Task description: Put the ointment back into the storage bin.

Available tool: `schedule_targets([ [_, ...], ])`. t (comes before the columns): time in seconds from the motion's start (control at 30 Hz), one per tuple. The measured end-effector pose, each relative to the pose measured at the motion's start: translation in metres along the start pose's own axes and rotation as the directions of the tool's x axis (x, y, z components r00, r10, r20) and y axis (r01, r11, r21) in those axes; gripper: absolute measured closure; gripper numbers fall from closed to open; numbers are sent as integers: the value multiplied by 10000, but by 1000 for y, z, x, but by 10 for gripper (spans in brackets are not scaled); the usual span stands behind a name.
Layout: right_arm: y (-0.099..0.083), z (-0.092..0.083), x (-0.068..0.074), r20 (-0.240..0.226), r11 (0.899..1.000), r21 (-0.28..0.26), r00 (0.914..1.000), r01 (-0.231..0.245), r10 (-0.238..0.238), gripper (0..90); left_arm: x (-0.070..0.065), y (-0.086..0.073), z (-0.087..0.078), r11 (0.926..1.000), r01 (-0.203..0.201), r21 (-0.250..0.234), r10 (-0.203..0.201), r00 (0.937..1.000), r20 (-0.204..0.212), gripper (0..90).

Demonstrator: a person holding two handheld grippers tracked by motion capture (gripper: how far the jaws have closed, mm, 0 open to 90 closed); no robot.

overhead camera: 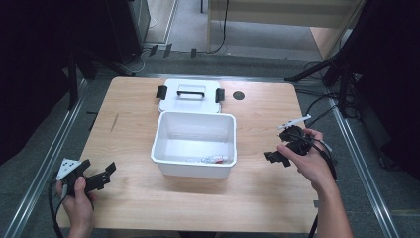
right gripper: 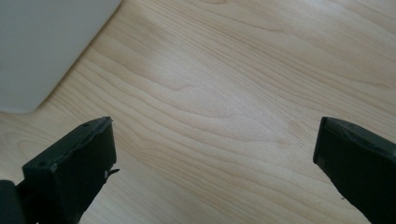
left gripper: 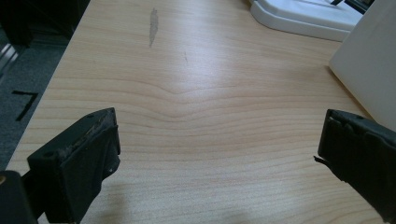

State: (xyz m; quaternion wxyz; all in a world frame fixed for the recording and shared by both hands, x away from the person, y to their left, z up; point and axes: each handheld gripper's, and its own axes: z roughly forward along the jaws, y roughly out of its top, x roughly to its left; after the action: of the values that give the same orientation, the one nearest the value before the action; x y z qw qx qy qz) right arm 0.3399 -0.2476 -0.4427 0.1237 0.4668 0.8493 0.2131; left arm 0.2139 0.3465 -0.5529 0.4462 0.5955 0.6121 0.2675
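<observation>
Holding the left gripper (overhead camera: 101, 174) low over the near left corner of the table (overhead camera: 129, 99), jaws spread wide with nothing between them, pointing toward the white box (overhead camera: 194, 171) off to its right and slightly ahead. Holding the right gripper (overhead camera: 281, 144) on the far side of that box, jaws likewise spread as wide as they go and empty, bare wood grain lying under and between them in the right gripper view. Keeping the box between the two grippers, open at the top, a few small things (overhead camera: 210, 159) lying at the near edge of its floor (too small to tell what they are). Resting the lid (overhead camera: 190, 101) flat just beyond the box, touching or nearly touching its far wall, handle up and a dark clasp at each end, probably parked there to leave the opening free for reaching in. Flanking the box from both sides seemingly so that either gripper can get to it or to the lid without crossing the other. Judging the next move as closing in on the lid or the box contents, neither gripper touching anything yet.
</observation>
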Motion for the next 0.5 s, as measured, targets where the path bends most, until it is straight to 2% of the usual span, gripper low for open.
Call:
schedule_targets([
  [0.17, -19, 8, -8, 102, 9980, -511, 9992, -379, 384, 0, 0, 0, 0, 10000, 16, -1, -16, 10000, -5, 0],
  [0.23, -31, 12, -13, 129, 9940, -929, 9982, -577, 591, 0, 0, 0, 0, 10000, 8, 6, -8, 10000, -4, 0],
  [0.27, -31, 12, -13, 129, 9940, -929, 9982, -577, 591, 0, 0, 0, 0, 10000, -1, 16, 1, 10000, -4, 0],
  [0.43, -53, 21, -21, 35, 9834, -1484, 9944, -1043, 1060, 0, 0, 0, 0, 10000, -2, 12, 2, 10000, -4, 0],
  [0.5, -67, 25, -26, 32, 9754, -1796, 9914, -1281, 1308, 0, 0, 0, 0, 10000, 16, 3, -16, 10000, -5, 0],
])
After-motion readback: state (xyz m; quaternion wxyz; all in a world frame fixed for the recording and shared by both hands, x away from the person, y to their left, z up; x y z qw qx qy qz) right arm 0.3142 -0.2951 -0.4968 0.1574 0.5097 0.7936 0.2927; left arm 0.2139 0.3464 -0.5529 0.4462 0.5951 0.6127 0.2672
